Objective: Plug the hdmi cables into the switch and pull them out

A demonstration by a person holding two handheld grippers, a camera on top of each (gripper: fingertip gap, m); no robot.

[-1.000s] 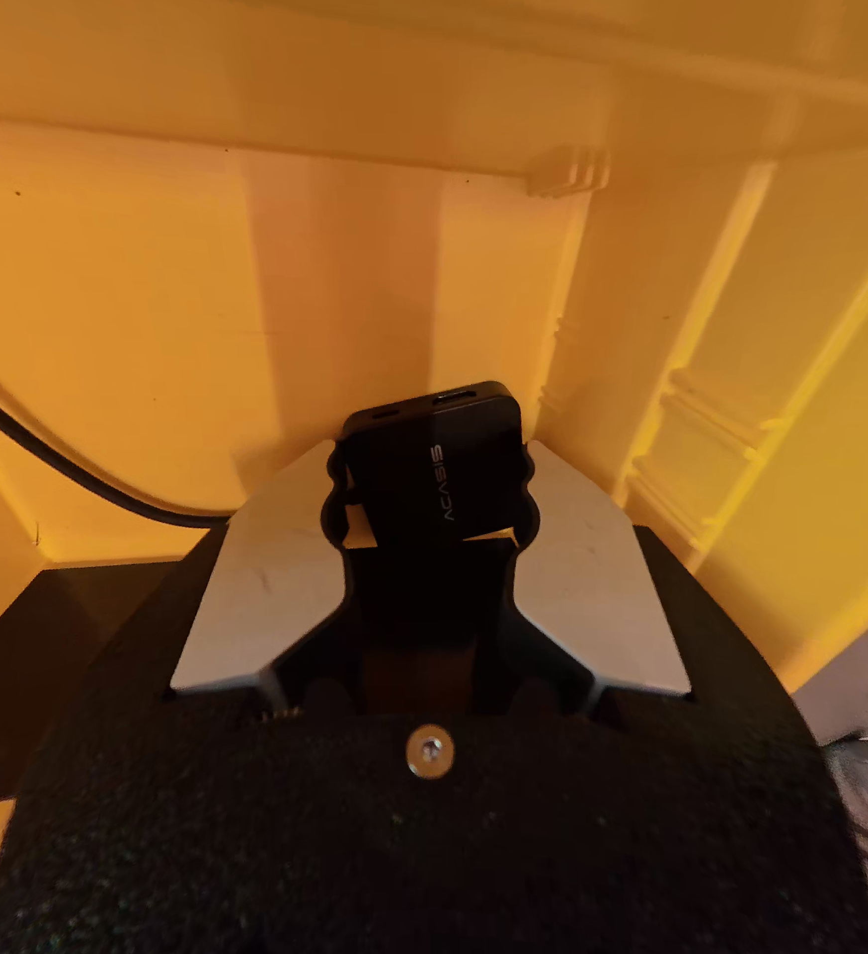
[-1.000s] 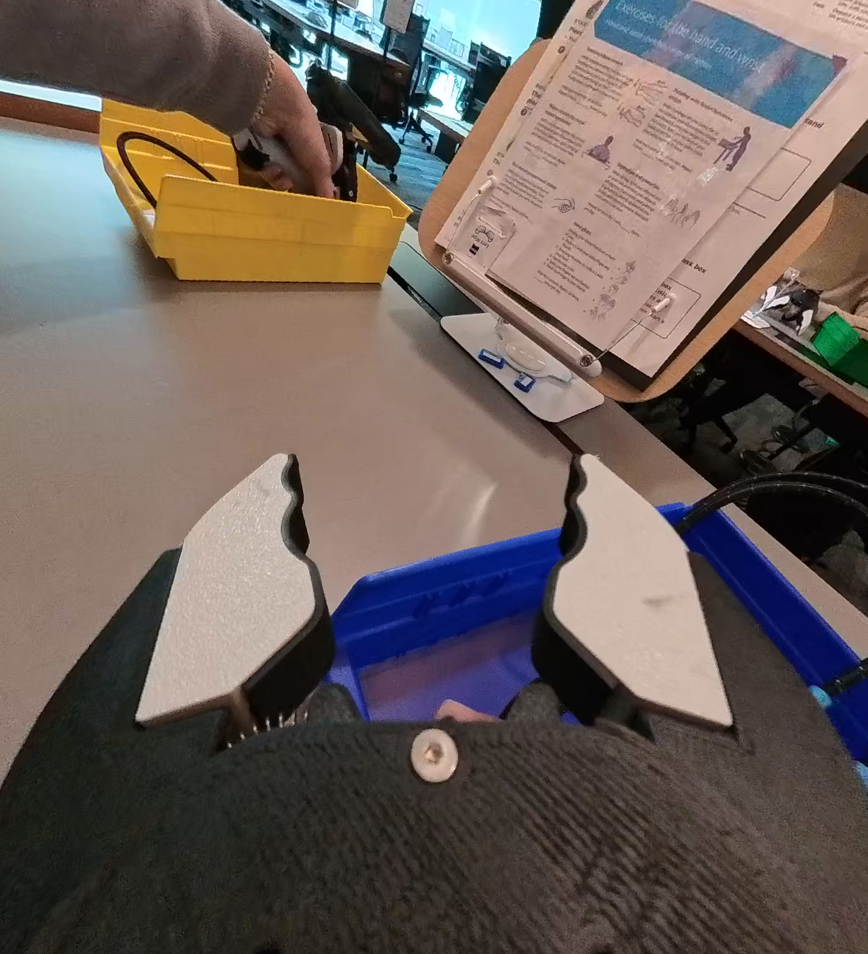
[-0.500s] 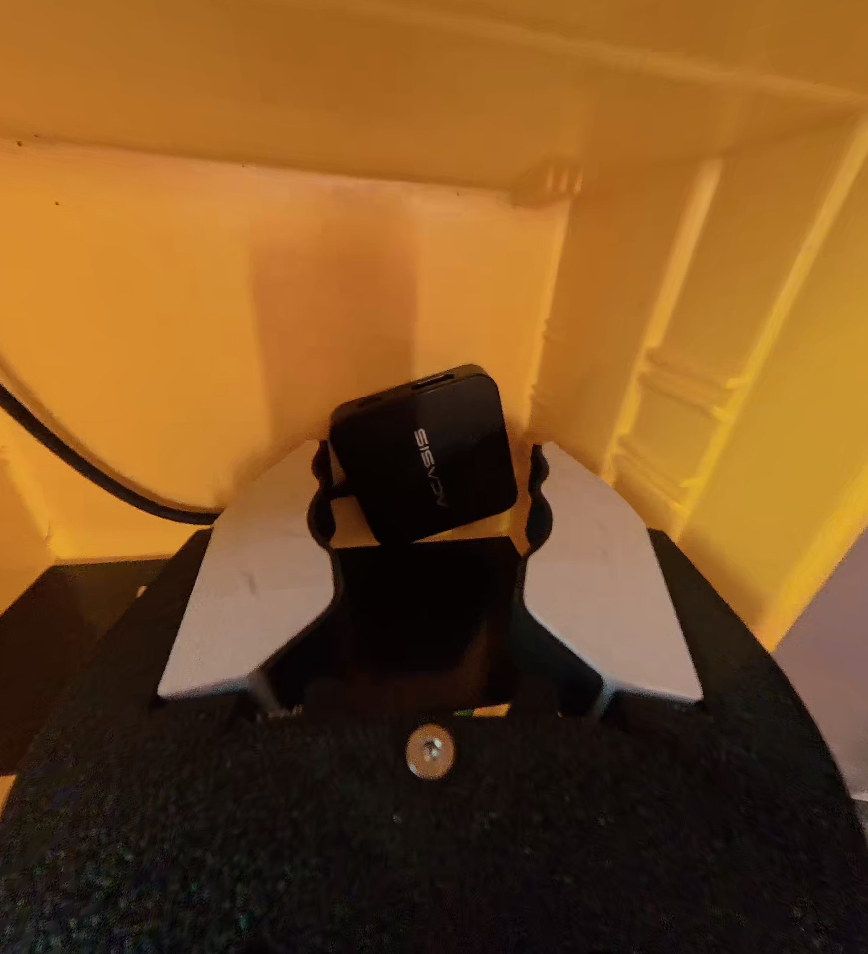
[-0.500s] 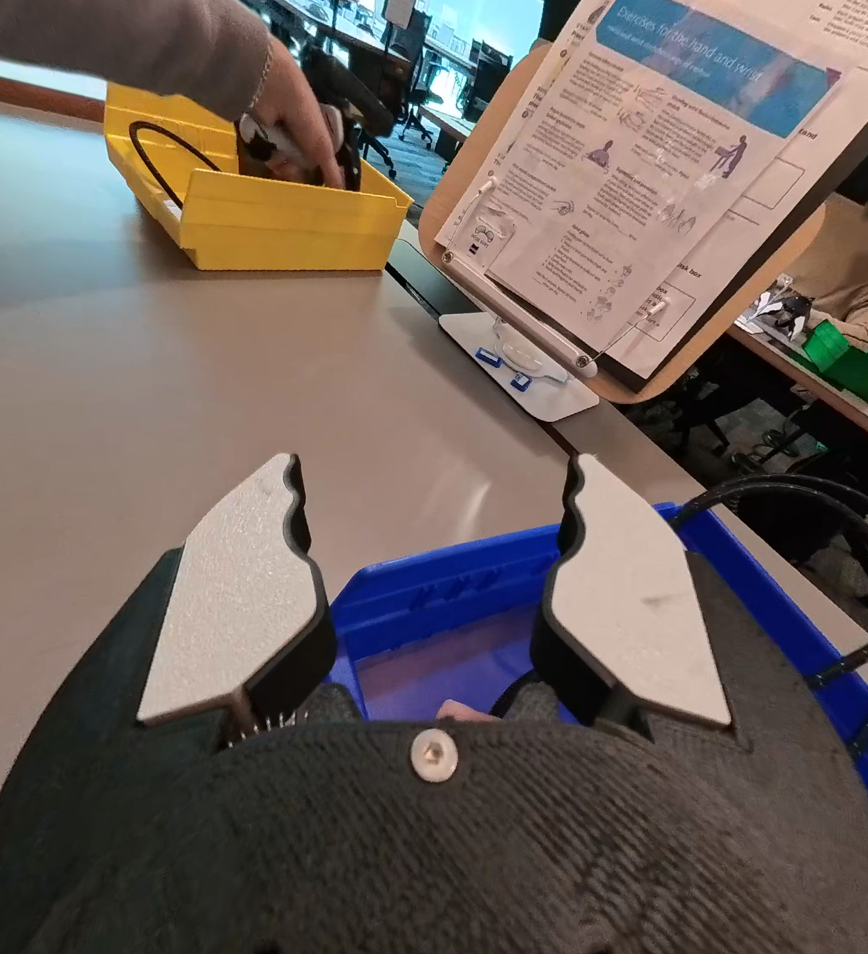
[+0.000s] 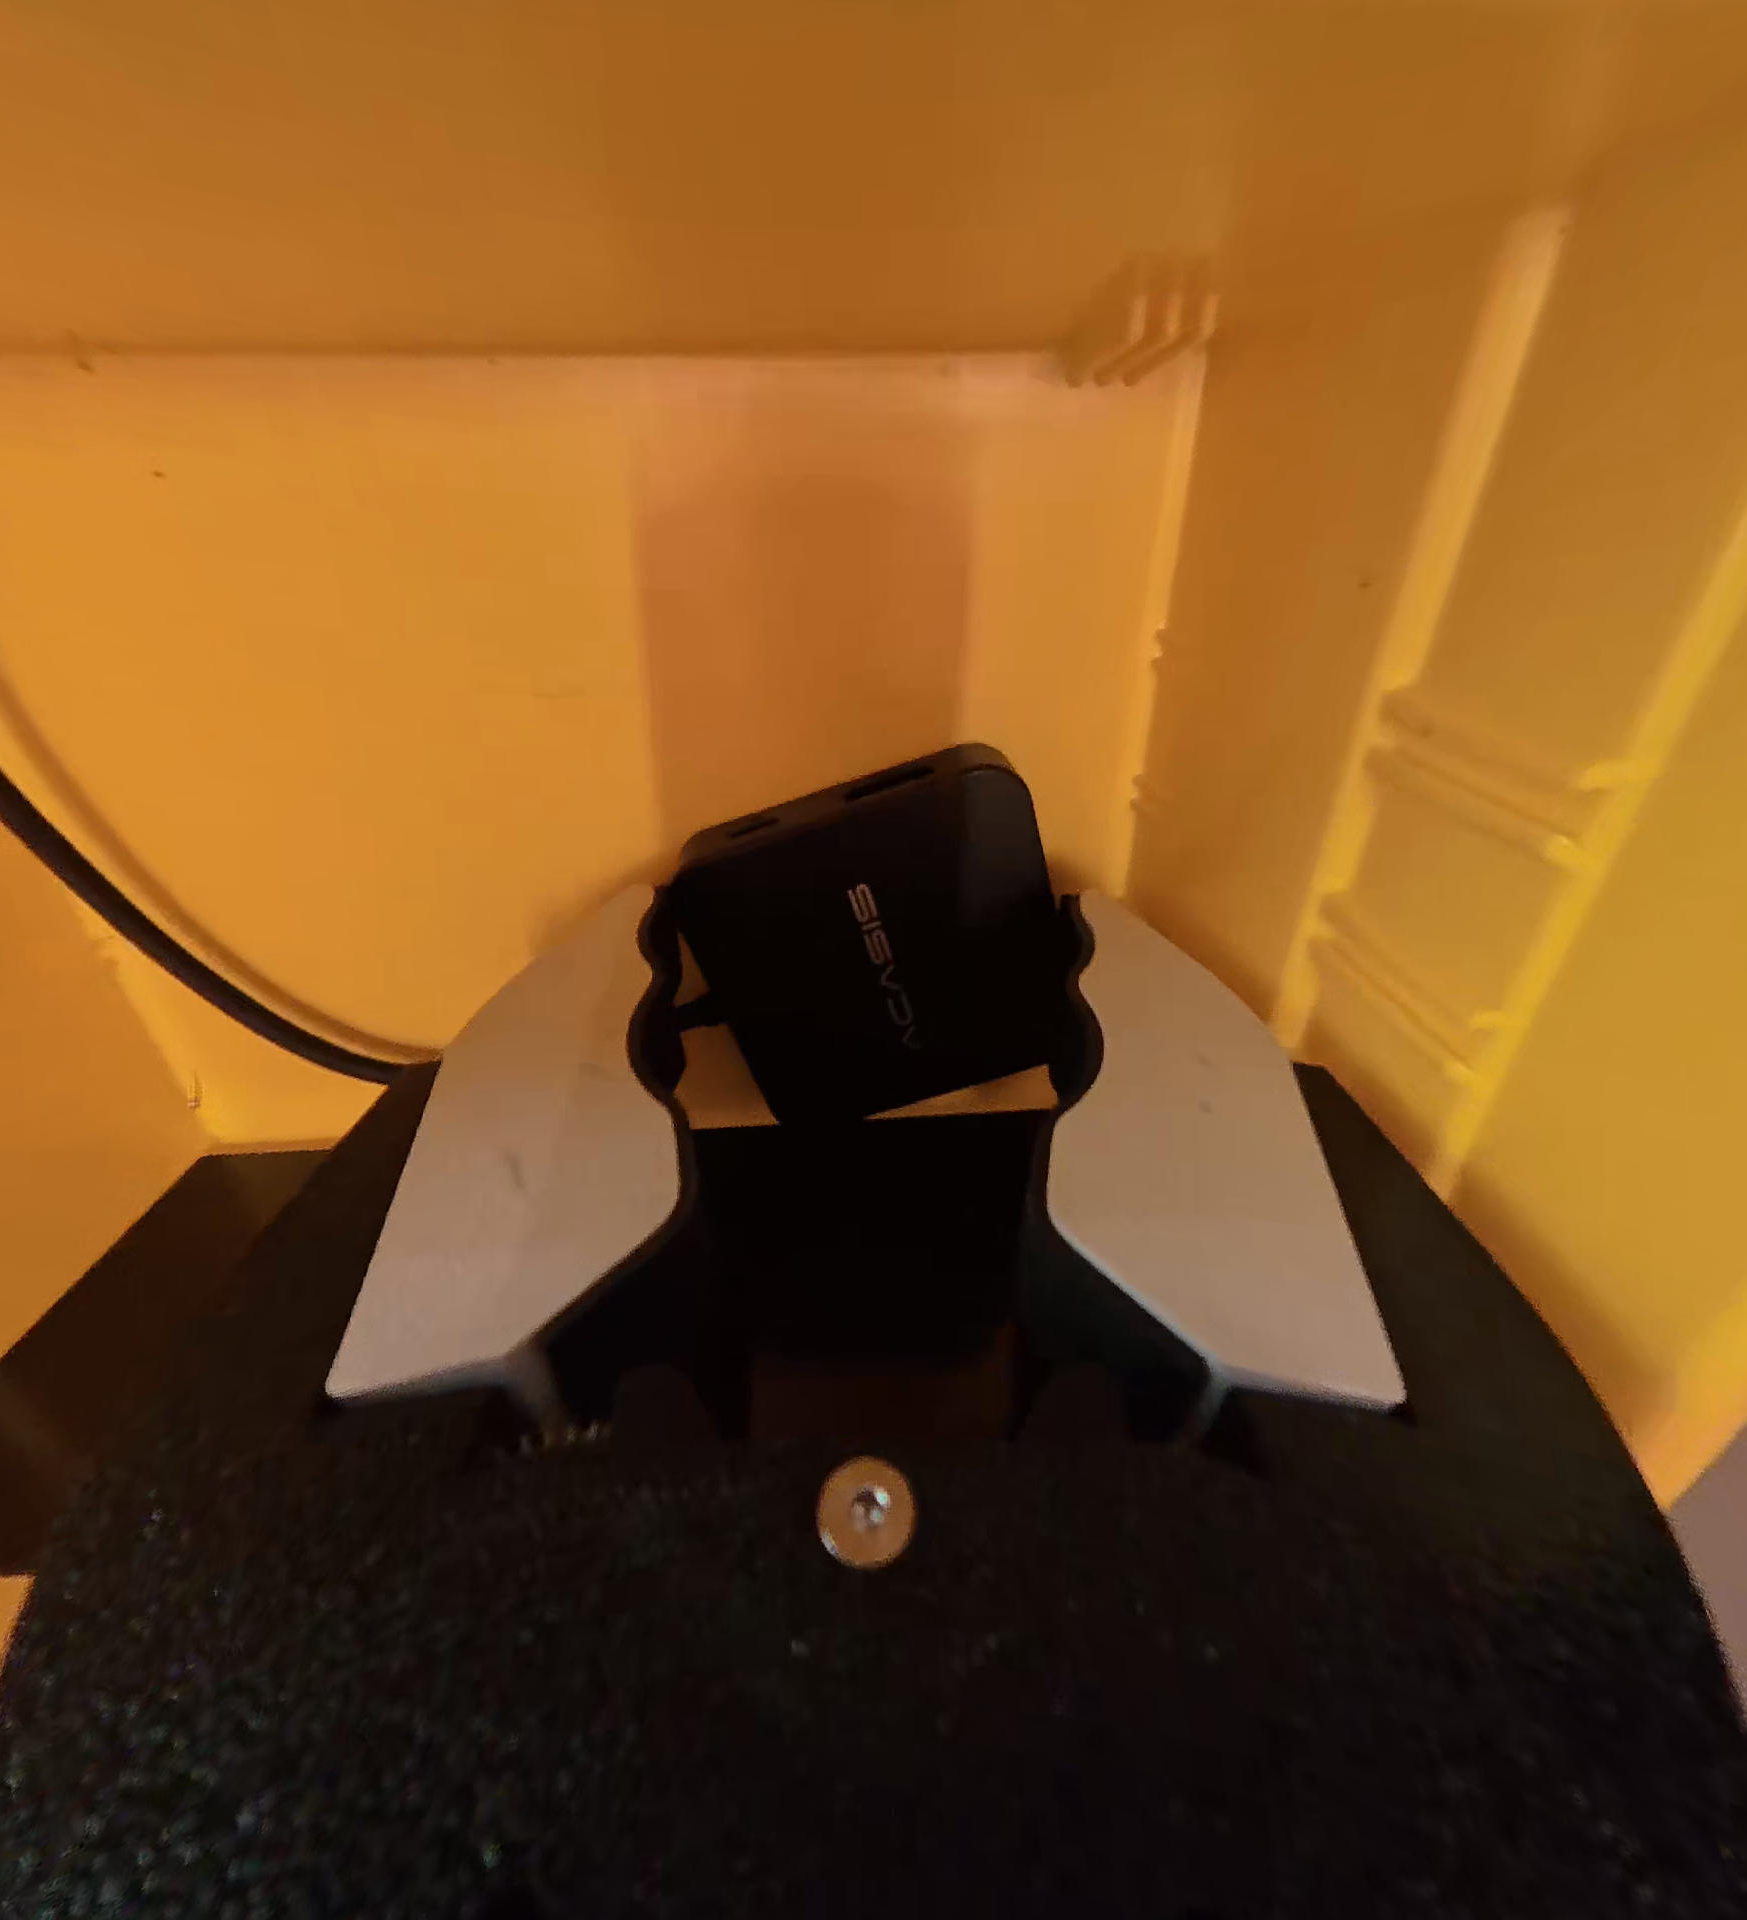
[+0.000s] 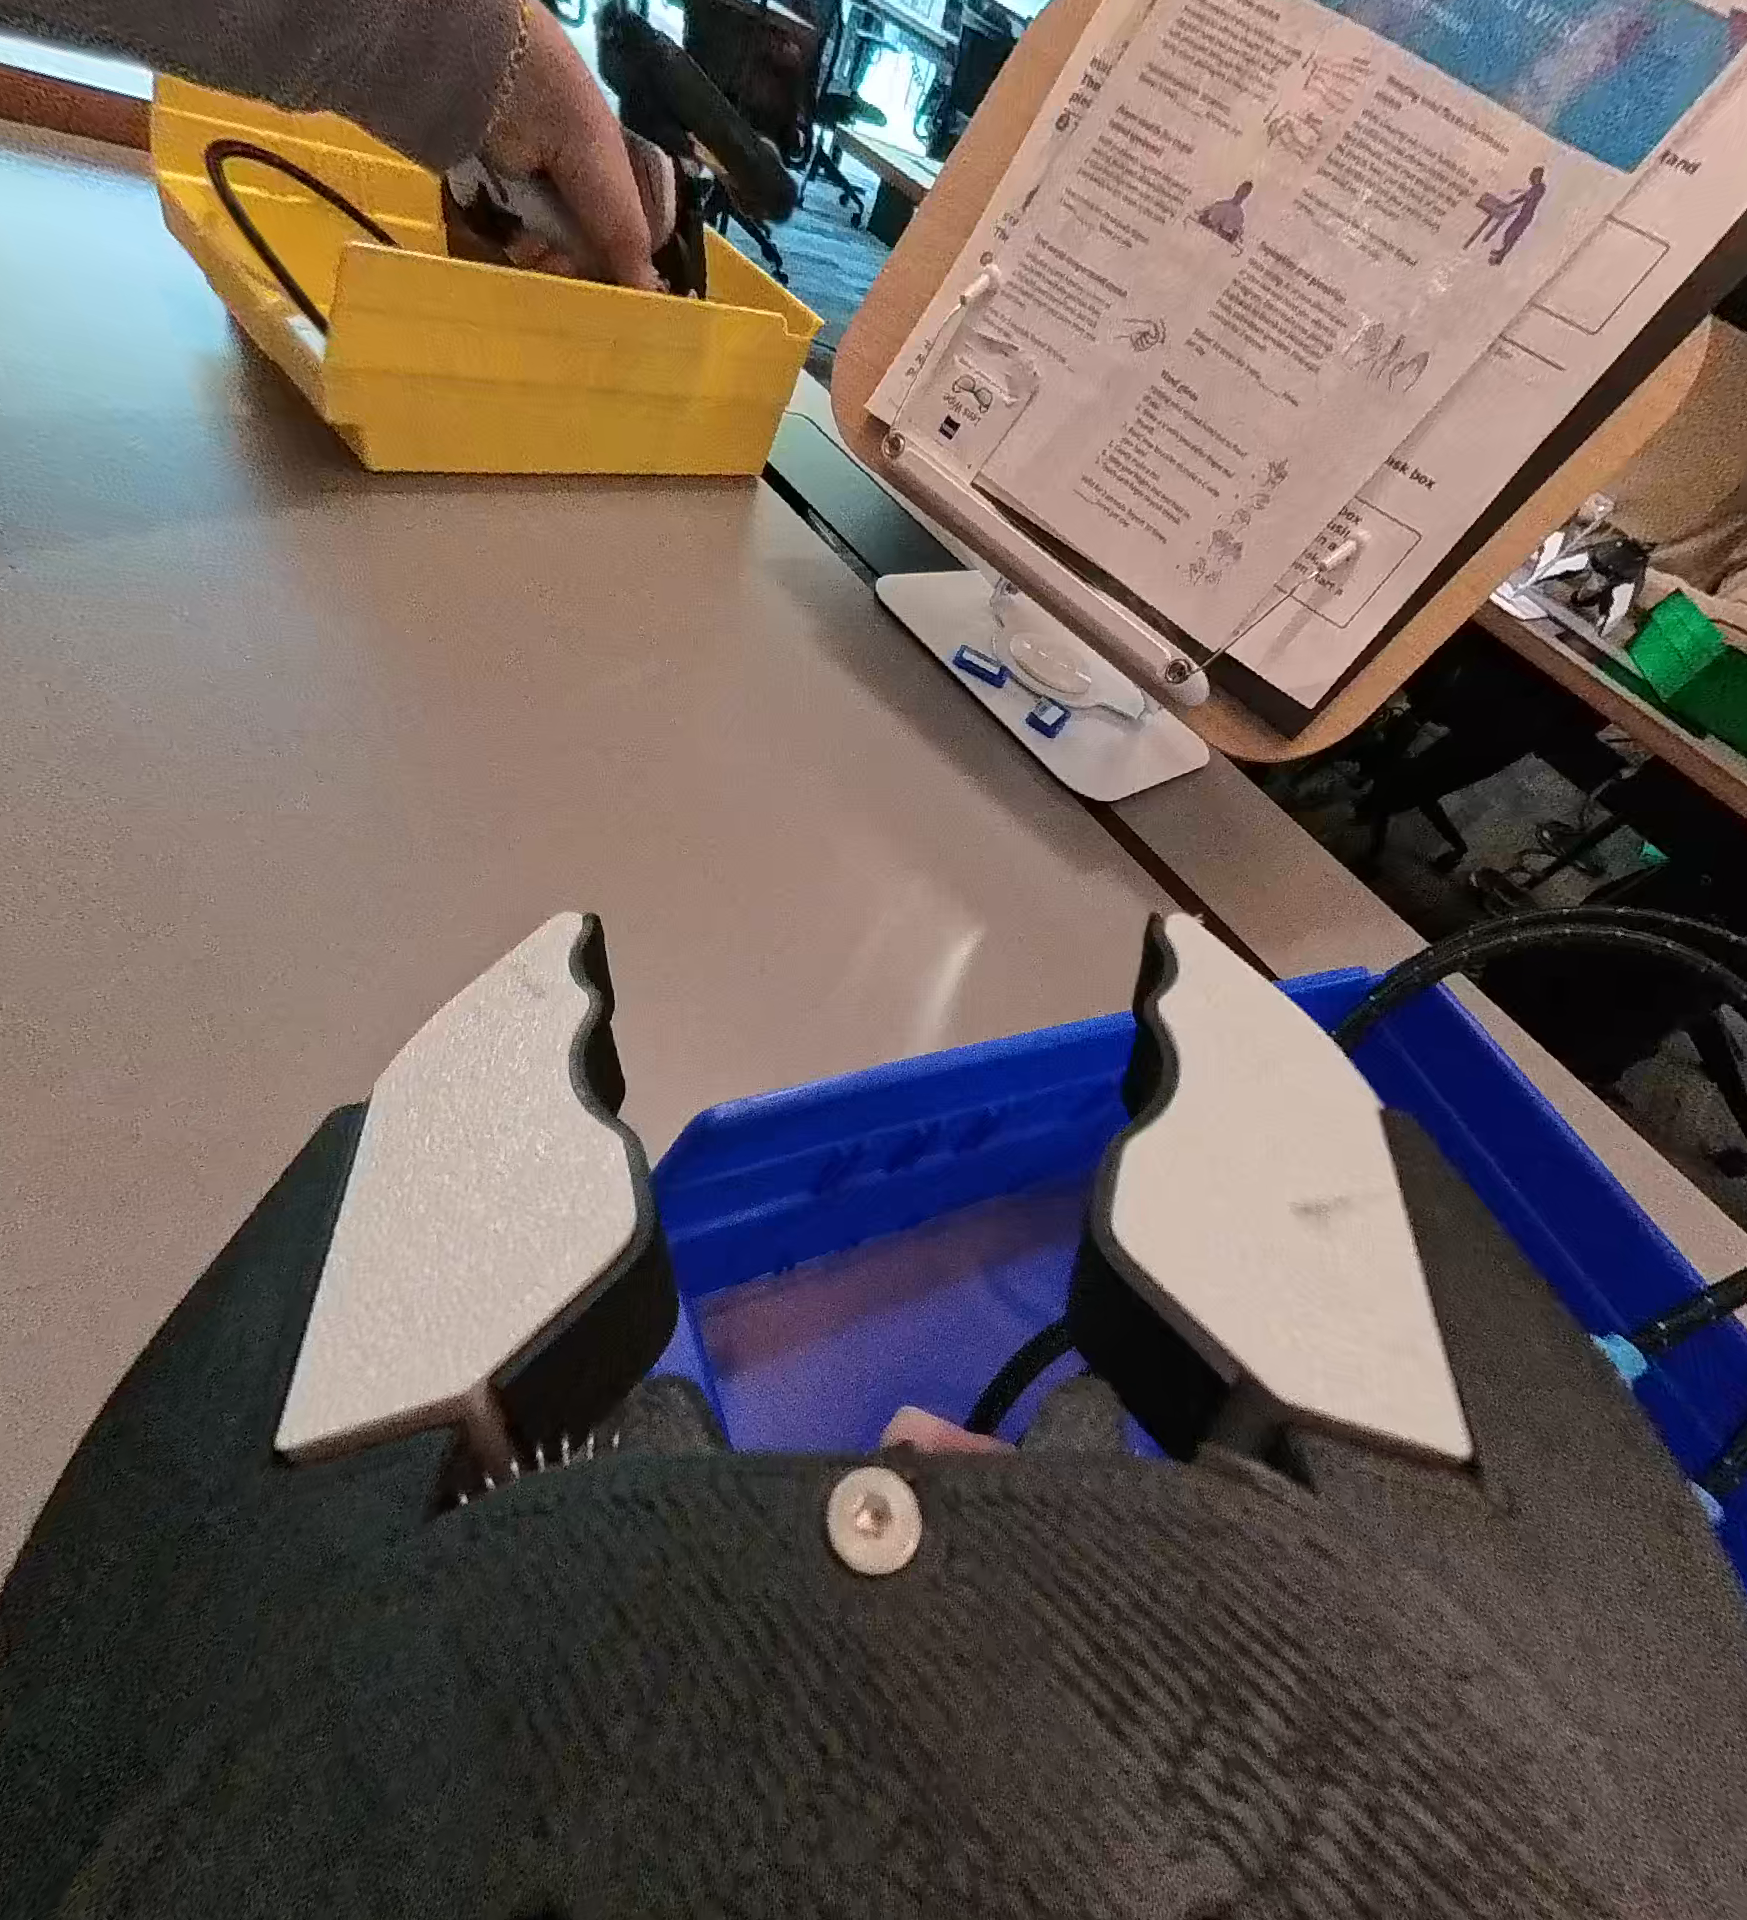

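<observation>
Small black square switch (image 5: pixel 864 925) tilted inside yellow bin (image 5: pixel 1471 727), left gripper (image 5: pixel 864 987) jaws clamped on it, right gripper (image 6: pixel 874 1049) jaws apart above blue bin (image 6: pixel 952 1143).

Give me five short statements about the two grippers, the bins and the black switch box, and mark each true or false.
1. The small black switch box sits between the left gripper's fingers. True.
2. That gripper is inside a blue bin. False: the yellow plastic bin.
3. The right gripper is open and empty. True.
4. The right gripper hangs over the yellow bin. False: over the blue plastic bin.
5. A cable is plugged into the switch's far edge. False: those ports look empty.
</observation>
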